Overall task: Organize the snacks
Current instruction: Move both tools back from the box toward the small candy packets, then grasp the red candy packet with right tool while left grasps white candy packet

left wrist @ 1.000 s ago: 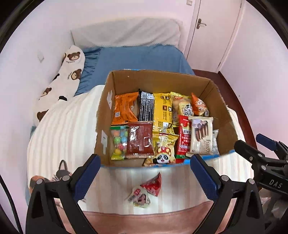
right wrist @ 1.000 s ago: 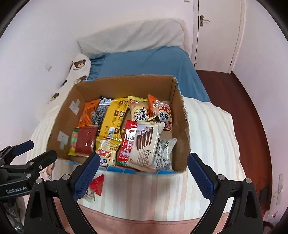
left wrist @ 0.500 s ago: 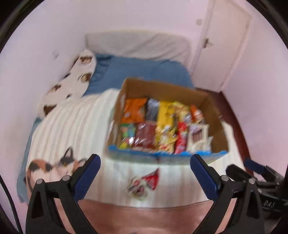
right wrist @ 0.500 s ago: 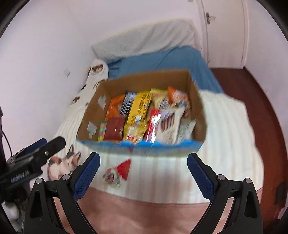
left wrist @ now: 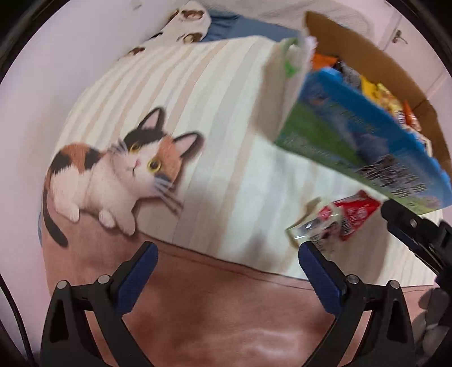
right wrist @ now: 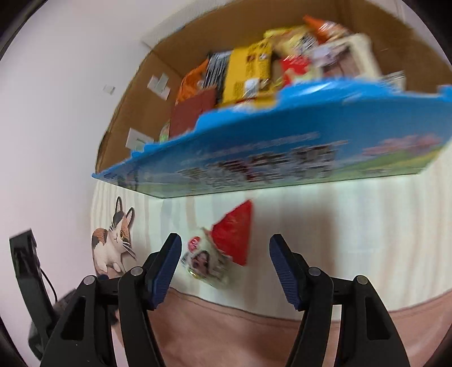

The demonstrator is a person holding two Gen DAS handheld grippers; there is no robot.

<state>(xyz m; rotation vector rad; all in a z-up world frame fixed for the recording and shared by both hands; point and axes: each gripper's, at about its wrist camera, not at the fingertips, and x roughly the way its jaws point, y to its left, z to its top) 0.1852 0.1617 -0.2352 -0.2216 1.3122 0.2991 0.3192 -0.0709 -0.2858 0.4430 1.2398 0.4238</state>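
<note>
A red and white snack packet (right wrist: pixel 223 251) lies on the striped blanket in front of the cardboard box (right wrist: pixel 282 166), which holds several snack packs. My right gripper (right wrist: pixel 226 268) hovers low over the packet with its jaws closing; the packet sits between the blue fingers and the pads are not pressing on it. In the left wrist view the same packet (left wrist: pixel 336 220) lies at the right, beside the right finger (left wrist: pixel 319 271) of my left gripper (left wrist: pixel 226 268), which is open and empty over the blanket.
The blanket (left wrist: pixel 214 118) has a calico cat print (left wrist: pixel 118 172) at the left and a pink band (left wrist: pixel 226 305) along its near edge. The box's blue printed front wall (left wrist: pixel 364 149) looms just past the packet. A bear-print pillow (left wrist: pixel 183 25) lies at the back.
Both grippers have dropped down close to the blanket and the box front. The right gripper's jaws have narrowed around the loose packet. The left view has swung left toward the cat print.
</note>
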